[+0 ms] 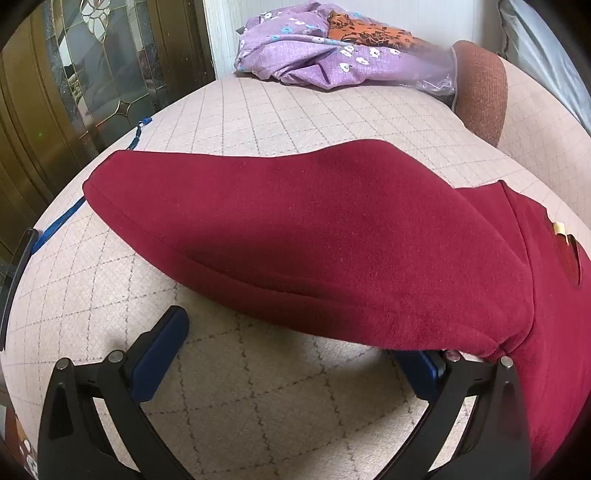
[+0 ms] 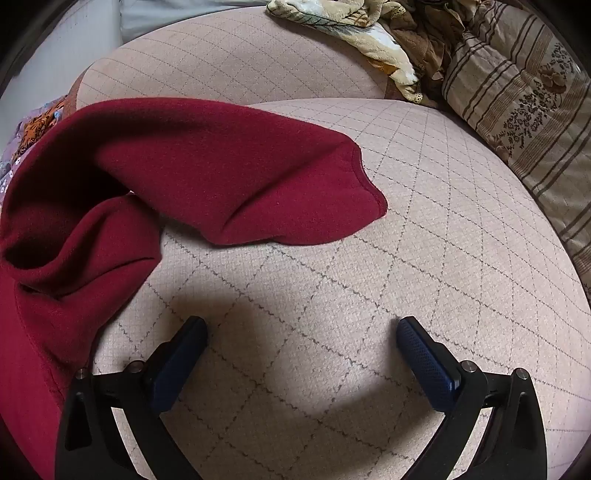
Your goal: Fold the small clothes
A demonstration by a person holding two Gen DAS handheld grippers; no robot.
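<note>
A dark red fleece garment [image 1: 332,236] lies on the beige quilted bed [image 1: 258,387]. In the left wrist view one sleeve stretches left across the bed and the body drapes down at the right, over my right fingertip. My left gripper [image 1: 295,339] is open, with the fleece edge just above its right finger [image 1: 424,369]. In the right wrist view the same garment [image 2: 221,173] lies to the left and ahead, one sleeve end pointing right. My right gripper [image 2: 301,332] is open and empty over bare bedcover, below the sleeve.
A purple flowered bundle [image 1: 317,51] and a rust cushion [image 1: 480,85] lie at the far side of the bed. A blue strap [image 1: 62,218] hangs at the left edge. A striped pillow [image 2: 524,110] and crumpled yellow-brown cloth [image 2: 369,33] lie at the far right.
</note>
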